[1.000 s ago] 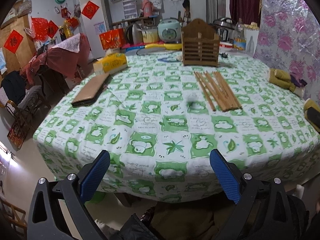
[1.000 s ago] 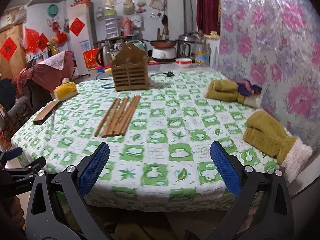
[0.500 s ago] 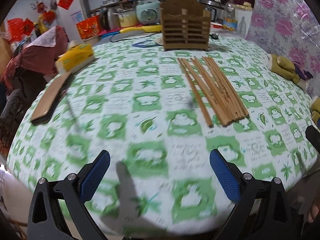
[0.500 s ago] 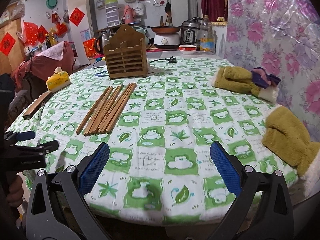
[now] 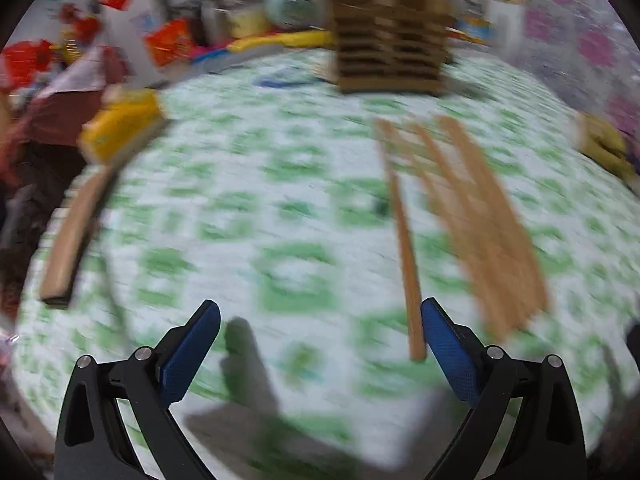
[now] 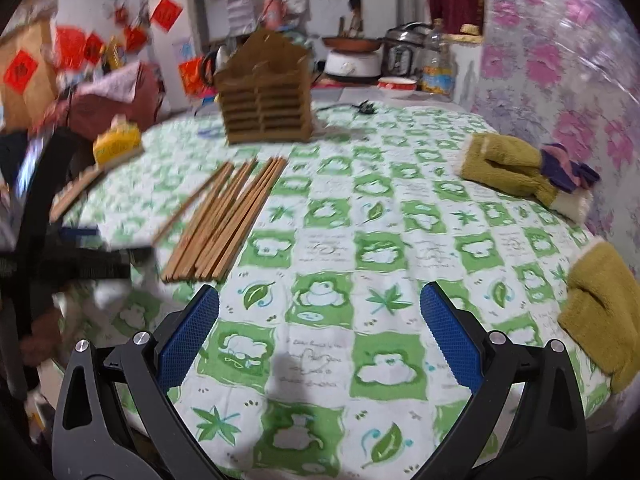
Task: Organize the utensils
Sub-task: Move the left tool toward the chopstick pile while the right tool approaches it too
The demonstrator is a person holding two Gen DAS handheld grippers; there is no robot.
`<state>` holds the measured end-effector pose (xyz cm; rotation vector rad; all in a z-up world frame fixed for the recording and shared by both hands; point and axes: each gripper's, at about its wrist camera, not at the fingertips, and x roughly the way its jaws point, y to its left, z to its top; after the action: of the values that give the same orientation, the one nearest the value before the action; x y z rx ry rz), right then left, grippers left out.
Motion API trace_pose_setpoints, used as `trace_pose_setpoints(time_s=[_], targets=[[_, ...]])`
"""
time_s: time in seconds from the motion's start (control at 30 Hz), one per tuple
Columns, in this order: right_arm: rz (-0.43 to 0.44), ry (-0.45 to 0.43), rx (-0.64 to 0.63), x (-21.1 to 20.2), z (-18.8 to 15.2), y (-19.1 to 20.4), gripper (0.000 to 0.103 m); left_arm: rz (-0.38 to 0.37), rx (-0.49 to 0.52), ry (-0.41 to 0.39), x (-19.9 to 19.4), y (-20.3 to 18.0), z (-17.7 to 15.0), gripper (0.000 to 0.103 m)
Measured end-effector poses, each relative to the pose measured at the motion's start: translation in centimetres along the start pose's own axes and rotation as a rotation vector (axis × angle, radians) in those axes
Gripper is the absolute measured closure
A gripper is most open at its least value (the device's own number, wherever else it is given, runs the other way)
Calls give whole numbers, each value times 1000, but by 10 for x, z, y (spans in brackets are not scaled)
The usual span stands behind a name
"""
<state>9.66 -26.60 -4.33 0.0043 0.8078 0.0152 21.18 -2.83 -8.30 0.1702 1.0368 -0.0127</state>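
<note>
Several wooden chopsticks (image 6: 228, 216) lie side by side on the green-and-white tablecloth (image 6: 328, 248). Behind them stands a brown slatted wooden holder (image 6: 266, 92). In the blurred left wrist view the chopsticks (image 5: 476, 216) lie ahead and to the right, with one stick (image 5: 404, 240) apart on their left; the holder (image 5: 390, 36) is at the far end. My left gripper (image 5: 316, 348) is open over the cloth, its right fingertip beside that stick's near end. My right gripper (image 6: 320, 328) is open and holds nothing, to the right of the chopsticks' near ends. The left gripper (image 6: 80, 252) shows blurred at the left.
A yellow tissue box (image 6: 116, 142) and a flat wooden board (image 6: 76, 192) lie at the table's left. Yellow-green mittens (image 6: 516, 168) and another mitten (image 6: 604, 304) lie at the right. Pots, a cooker and a cable (image 6: 360, 108) crowd the far side.
Both grippers have moved forward over the table towards the chopsticks. The left one moves fast, so its view is blurred. Both stay open.
</note>
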Motion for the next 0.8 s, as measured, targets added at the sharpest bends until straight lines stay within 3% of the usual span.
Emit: trace_pose_setpoints(time_s=[0.07, 0.13, 0.17, 0.37, 0.5, 0.67, 0.8], targets=[[-20, 41, -76, 13, 3, 15, 6, 40, -37, 10, 7, 13, 1, 5], [-18, 67, -121, 23, 5, 26, 6, -84, -117, 45, 12, 29, 1, 5], [-6, 80, -135, 28, 8, 31, 6, -84, -125, 32, 10, 31, 1, 5], [20, 135, -175, 44, 20, 46, 11, -87, -78, 30, 9, 23, 4, 5], [14, 177, -161, 58, 22, 40, 22, -92, -75, 25, 9, 22, 3, 5], [-81, 160, -40, 65, 25, 2, 32, -94, -68, 20, 7, 23, -1, 5], [37, 139, -29, 56, 23, 3, 32, -92, -66, 19, 7, 22, -2, 5]])
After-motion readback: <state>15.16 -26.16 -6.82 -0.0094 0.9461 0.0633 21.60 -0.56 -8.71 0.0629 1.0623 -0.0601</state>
